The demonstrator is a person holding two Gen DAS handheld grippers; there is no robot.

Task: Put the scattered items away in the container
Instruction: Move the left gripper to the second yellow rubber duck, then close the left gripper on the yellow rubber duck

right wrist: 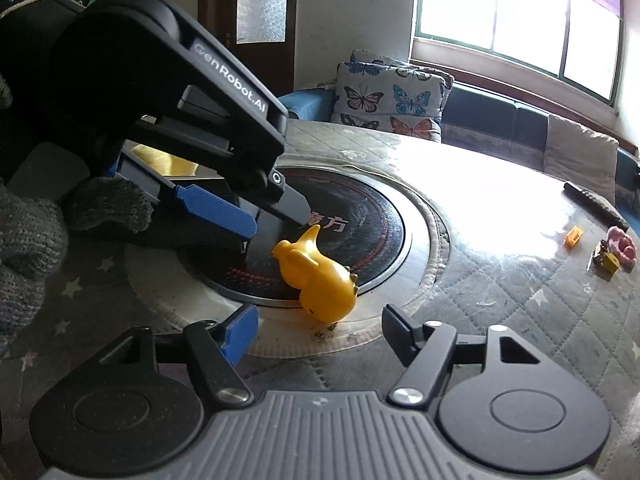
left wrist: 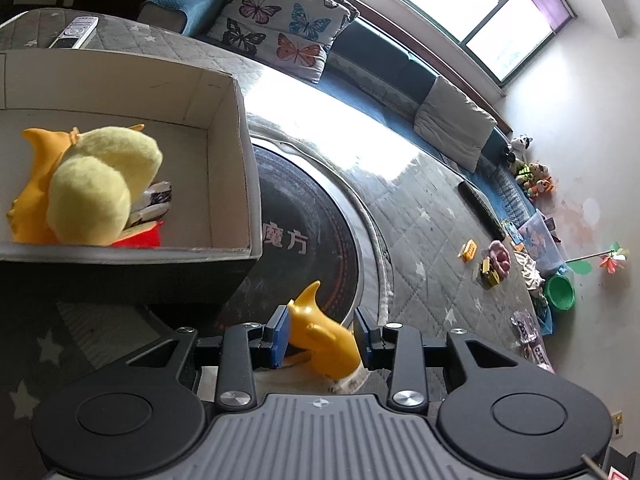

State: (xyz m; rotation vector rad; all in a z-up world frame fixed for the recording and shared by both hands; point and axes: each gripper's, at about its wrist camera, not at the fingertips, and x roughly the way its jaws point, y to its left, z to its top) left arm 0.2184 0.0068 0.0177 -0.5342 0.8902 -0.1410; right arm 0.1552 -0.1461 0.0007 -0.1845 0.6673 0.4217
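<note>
**Left gripper over toy, box alongside**

Left wrist: the left gripper (left wrist: 320,334) straddles the yellow toy (left wrist: 322,338), fingers wide, not clamped. The box (left wrist: 224,120) holds a plush (left wrist: 100,188).

Right wrist: the right gripper (right wrist: 316,328) stands wide, toy (right wrist: 320,276) ahead on the table (right wrist: 500,308), touching neither finger.

My left gripper (left wrist: 320,336) sits low over the table, jaws spread, with the yellow toy duck (left wrist: 324,340) lying between the blue pads (left wrist: 280,336); contact with either pad I cannot confirm. The duck rests at the edge of the dark round hob (left wrist: 312,240). Upper left, the open box (left wrist: 224,120) holds a yellow plush (left wrist: 104,188), another orange-yellow toy (left wrist: 36,184) and something red (left wrist: 140,238). A remote control (left wrist: 74,32) lies beyond the box.
</note>
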